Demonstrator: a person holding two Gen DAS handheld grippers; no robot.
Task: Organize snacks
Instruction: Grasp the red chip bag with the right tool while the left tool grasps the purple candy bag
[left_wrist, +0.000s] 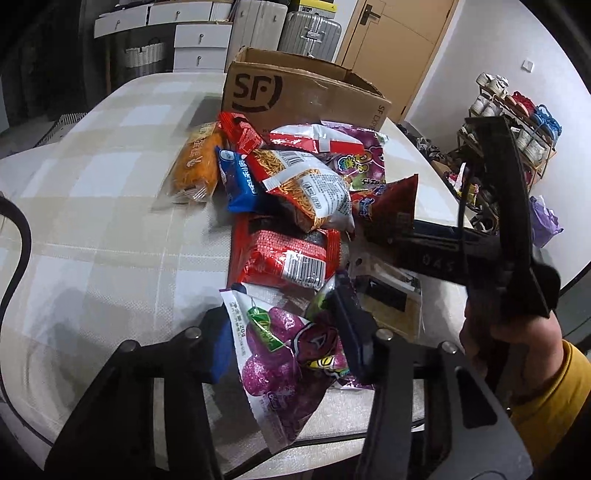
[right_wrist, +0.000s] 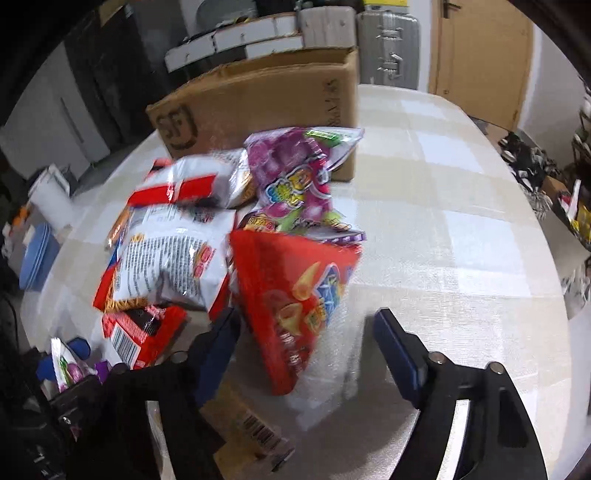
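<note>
1. Your left gripper (left_wrist: 286, 334) stands about half open astride the near end of a crinkly clear-and-purple grape candy bag (left_wrist: 273, 350). The blue pads (left_wrist: 352, 325) sit at the bag's edges; whether they press it yet cannot be told, so count it as not gripped.

2. Your right gripper (right_wrist: 308, 341) is wider, with a glossy red triangular snack bag (right_wrist: 295, 302) between its fingers. The left finger is right at the bag's edge; the right one stands clear of it. Nothing is held.

3. In the left wrist view your hand in a yellow sleeve (left_wrist: 546, 380) holds the right tool at the right side of the pile.

4. The snacks lie heaped at mid-table on the pale checked tablecloth (left_wrist: 92, 229): a red foil packet with a barcode (left_wrist: 284, 258) just beyond the grape bag, then a white-and-orange noodle-snack bag (left_wrist: 310, 192), a blue packet (left_wrist: 240, 181) and an orange packet (left_wrist: 195, 162) further left.

5. The open brown cardboard box marked SF (left_wrist: 295, 96) stands at the far edge of the heap, touching it.

6. Judged step: picking, one bag per tool, none boxed from this pair yet.

7. Next move, by my reading: close both grips firmly on the slippery film, lift clear of neighbours, carry far to the box. Watch the bags sliding out.
</note>
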